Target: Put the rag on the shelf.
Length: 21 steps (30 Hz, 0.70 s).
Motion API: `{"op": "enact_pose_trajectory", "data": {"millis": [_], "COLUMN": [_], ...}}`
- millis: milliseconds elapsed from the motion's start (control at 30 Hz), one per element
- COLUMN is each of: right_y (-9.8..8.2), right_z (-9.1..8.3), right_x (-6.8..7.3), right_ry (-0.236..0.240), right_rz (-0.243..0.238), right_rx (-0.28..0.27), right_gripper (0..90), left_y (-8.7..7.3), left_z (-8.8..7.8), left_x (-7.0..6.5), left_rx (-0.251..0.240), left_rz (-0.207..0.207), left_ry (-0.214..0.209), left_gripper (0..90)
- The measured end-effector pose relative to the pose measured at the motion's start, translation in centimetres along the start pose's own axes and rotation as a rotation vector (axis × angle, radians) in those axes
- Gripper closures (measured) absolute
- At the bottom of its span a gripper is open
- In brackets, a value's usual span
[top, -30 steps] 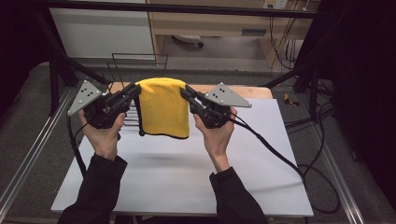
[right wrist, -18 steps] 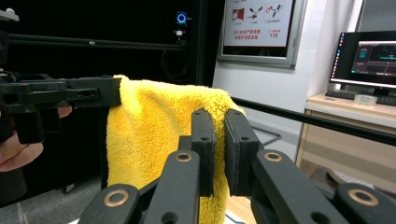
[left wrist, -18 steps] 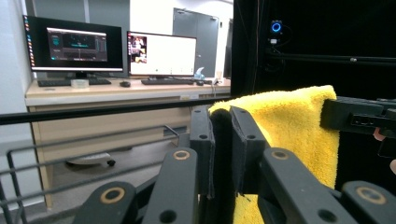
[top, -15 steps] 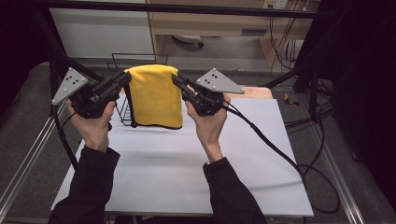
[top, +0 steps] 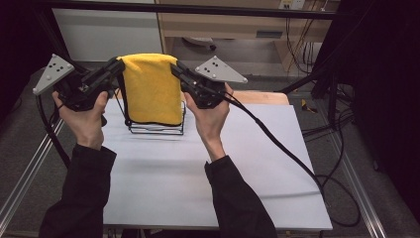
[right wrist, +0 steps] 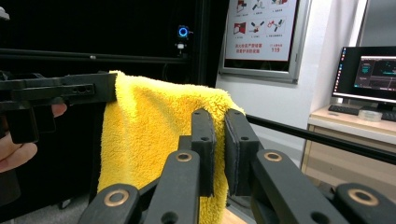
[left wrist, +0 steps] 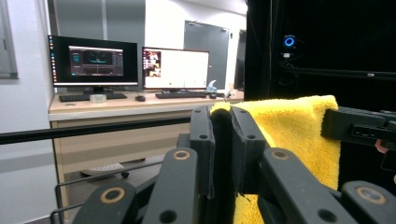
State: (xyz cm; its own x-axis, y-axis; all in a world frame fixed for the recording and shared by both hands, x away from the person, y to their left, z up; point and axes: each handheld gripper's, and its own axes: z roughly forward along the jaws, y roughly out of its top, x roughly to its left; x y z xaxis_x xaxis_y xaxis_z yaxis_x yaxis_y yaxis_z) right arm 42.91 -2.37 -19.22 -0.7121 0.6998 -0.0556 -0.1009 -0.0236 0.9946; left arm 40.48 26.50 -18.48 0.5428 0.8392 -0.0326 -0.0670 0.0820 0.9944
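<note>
Raised since a second ago: both claws and the yellow towel (top: 151, 89) stretched between them, now well above the white tabletop (top: 208, 173) and in front of the black wire rack (top: 157, 130). Left claw (top: 118, 64) pinching the towel's upper left corner, right claw (top: 174, 68) pinching the upper right one; jaws pressed nearly together on thin cloth in both gripper views. Hanging folded over along the top edge, lower hem just about level with the rack's base (exact clearance hard to judge from above).

Likely trouble from here:
- Slipping out of one claw. Only a small bite of the towel (left wrist: 299, 140) between the left claw's (left wrist: 223, 144) jaws, so a sideways tug could pull the corner free and leave the cloth dangling from one side.
- Snagging. Hem close to the rack wires; lowering too early could catch the cloth and drag or tip the rack.
- Uneven draping. One hand ahead of the other, and the towel (right wrist: 154, 140) held by the right claw (right wrist: 219, 149) lands crooked or bunched on the top bar.
</note>
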Motion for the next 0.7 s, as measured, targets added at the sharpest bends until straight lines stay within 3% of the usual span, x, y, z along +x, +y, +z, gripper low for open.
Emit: {"op": "enact_pose_trajectory", "data": {"millis": [700], "right_y": [3.0], "right_z": [4.6], "right_x": [-0.4], "right_ry": [-0.004], "right_rz": [-0.001], "right_rx": [-0.034], "right_gripper": [83.9], "left_y": [2.9], "left_z": [1.6], "left_x": [3.4], "left_rx": [-0.025], "left_rz": [-0.006], "left_ry": [0.044], "left_gripper": [80.5]}}
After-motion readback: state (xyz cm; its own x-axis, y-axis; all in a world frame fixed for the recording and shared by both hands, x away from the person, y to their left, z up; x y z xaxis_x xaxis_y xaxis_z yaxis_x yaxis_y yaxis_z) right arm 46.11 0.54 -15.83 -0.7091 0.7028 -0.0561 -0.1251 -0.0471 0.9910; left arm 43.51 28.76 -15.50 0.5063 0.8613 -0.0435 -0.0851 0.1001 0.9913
